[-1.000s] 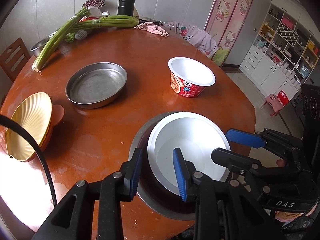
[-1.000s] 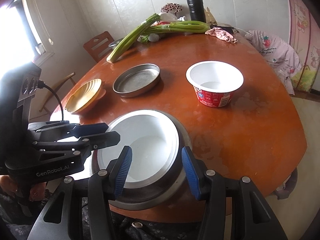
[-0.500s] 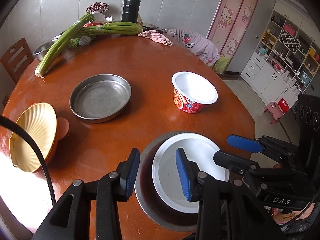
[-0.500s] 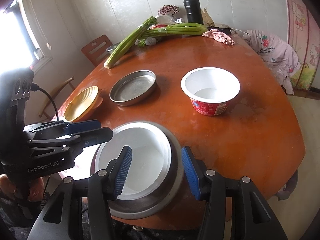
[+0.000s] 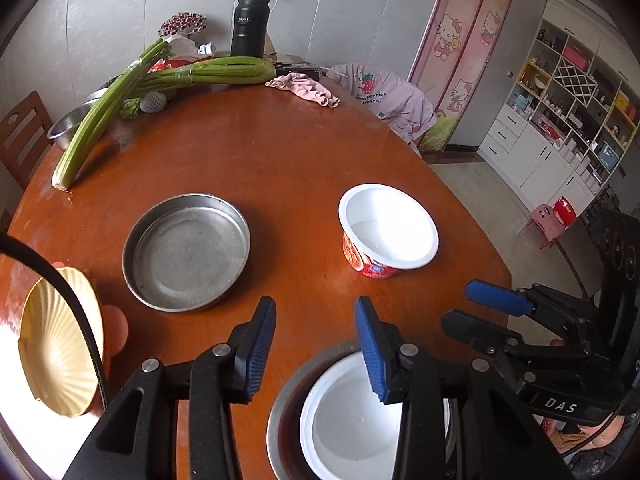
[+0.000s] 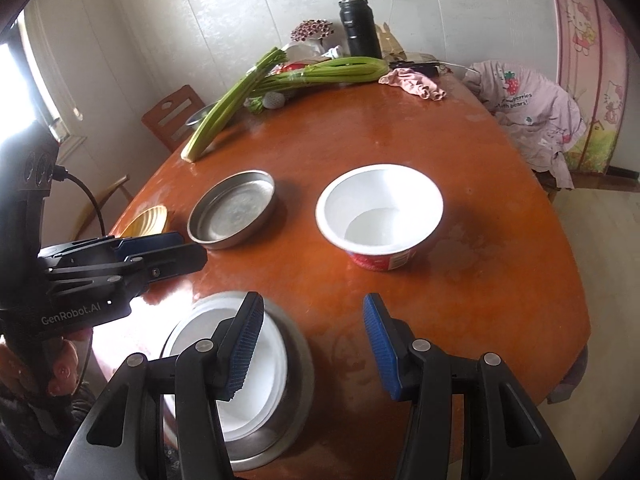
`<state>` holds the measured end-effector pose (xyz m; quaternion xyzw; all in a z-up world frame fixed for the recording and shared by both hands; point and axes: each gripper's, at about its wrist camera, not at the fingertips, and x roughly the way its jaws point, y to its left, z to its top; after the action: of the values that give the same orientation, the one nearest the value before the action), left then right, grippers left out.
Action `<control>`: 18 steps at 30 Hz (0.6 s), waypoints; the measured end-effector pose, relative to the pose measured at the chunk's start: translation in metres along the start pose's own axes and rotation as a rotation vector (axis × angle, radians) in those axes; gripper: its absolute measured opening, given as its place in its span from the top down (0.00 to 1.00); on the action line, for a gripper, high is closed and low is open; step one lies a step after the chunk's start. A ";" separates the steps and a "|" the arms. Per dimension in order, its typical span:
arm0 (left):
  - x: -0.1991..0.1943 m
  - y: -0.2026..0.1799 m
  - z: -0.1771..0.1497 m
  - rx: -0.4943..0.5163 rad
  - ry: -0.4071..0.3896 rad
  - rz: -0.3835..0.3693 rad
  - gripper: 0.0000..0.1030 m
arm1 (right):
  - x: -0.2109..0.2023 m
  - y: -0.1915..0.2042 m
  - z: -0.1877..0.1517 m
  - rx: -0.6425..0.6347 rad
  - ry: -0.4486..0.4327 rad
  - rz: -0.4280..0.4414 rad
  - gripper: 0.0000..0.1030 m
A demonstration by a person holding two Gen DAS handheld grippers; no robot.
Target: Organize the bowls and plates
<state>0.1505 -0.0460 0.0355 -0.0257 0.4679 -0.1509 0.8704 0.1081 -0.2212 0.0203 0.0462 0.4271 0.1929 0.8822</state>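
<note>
A white bowl [image 5: 344, 420] sits nested in a steel pan [image 5: 284, 420] at the table's near edge. My left gripper [image 5: 316, 344] hovers over the wood just beyond it, its jaws opening with nothing between them. My right gripper [image 6: 312, 344] is open and empty too, its left finger over the white bowl [image 6: 188, 340]. Farther out stand an empty steel pan [image 5: 186, 252], a red-and-white paper bowl [image 5: 388, 232] and a yellow shell-shaped plate [image 5: 56, 348] at the left edge.
On the far side of the round wooden table [image 5: 256, 152] lie celery stalks [image 5: 100, 120], a black flask [image 5: 248, 24], a pink cloth [image 5: 304, 86] and a small steel bowl [image 5: 68, 124]. A wooden chair [image 6: 172, 116] and a chair draped with a jacket [image 6: 528, 108] flank it.
Both grippers have pulled up and away from the nested white bowl and pan, which now lie lower in both views. The left jaws have widened; the right jaws are unchanged.
</note>
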 end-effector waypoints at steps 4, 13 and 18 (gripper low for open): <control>0.016 0.000 0.018 0.003 0.018 -0.003 0.60 | 0.000 -0.016 0.012 0.025 -0.017 -0.038 0.48; 0.056 -0.012 0.050 0.046 0.071 -0.020 0.57 | 0.025 -0.053 0.031 0.093 -0.001 -0.126 0.43; 0.086 -0.012 0.063 0.051 0.117 -0.037 0.57 | 0.040 -0.060 0.039 0.105 0.011 -0.117 0.43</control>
<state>0.2435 -0.0885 0.0039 -0.0033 0.5136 -0.1801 0.8389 0.1790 -0.2584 0.0009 0.0664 0.4436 0.1185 0.8859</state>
